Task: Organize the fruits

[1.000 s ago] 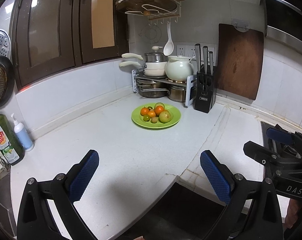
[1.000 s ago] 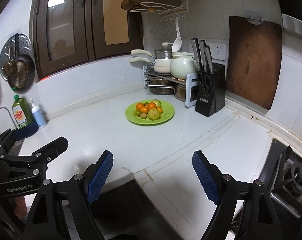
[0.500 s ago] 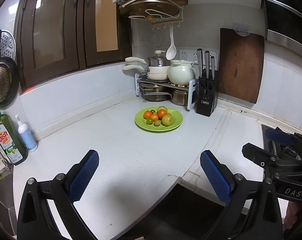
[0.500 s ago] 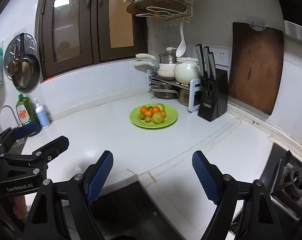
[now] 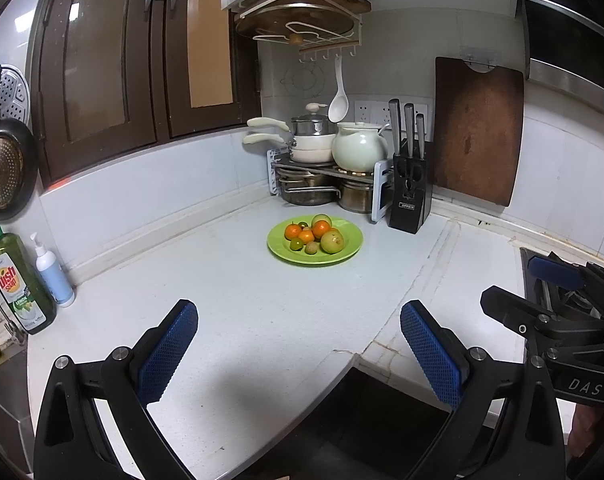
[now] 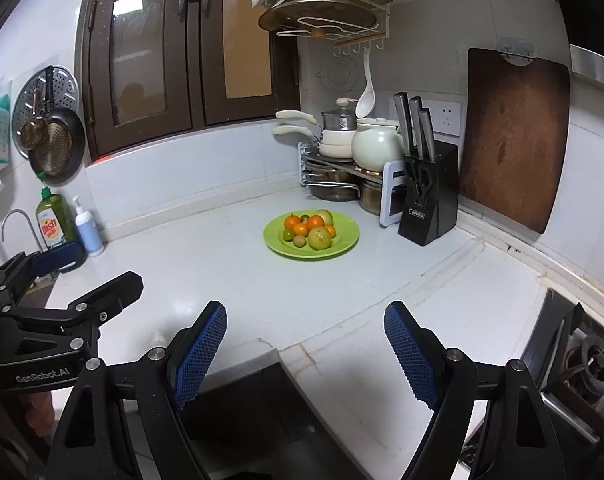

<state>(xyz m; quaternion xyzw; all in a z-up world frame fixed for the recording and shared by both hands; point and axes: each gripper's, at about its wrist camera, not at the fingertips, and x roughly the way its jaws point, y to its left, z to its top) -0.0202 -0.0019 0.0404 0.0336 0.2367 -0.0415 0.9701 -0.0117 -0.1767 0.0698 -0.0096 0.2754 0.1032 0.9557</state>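
A: Where do the fruits (image 5: 316, 236) sit?

B: Piled on a green plate (image 5: 278, 249) toward the back corner of the white tabletop (image 5: 237, 304), near a black knife block (image 5: 410, 196) and a pot rack (image 5: 322, 178). The plate stands apart from both.

A: And the grippers?

B: The left hand-held gripper (image 5: 299, 350) has its blue pads spread wide with nothing between them. The right hand-held gripper (image 6: 305, 348) is spread the same way, also empty. Both hang over the near edge of the tabletop, well apart from the plate.

A: How much open room is there?

B: A broad bare stretch of white runs from the near edge to the plate. The near edge is notched, with a dark gap below it. On the left stand a green dish-soap bottle (image 5: 17, 280) and a white pump bottle (image 5: 53, 276) against the wall; on the right a stove burner (image 6: 590, 368) bounds the surface. A wooden cutting board (image 5: 478, 132) leans on the right-hand wall.

A: Anything hard to read?

B: The small fruits behind the oranges overlap, so I cannot count them. The sink at far left is cut off by the picture's edge, and the stove is mostly hidden behind the right hand-held gripper in the left wrist view.
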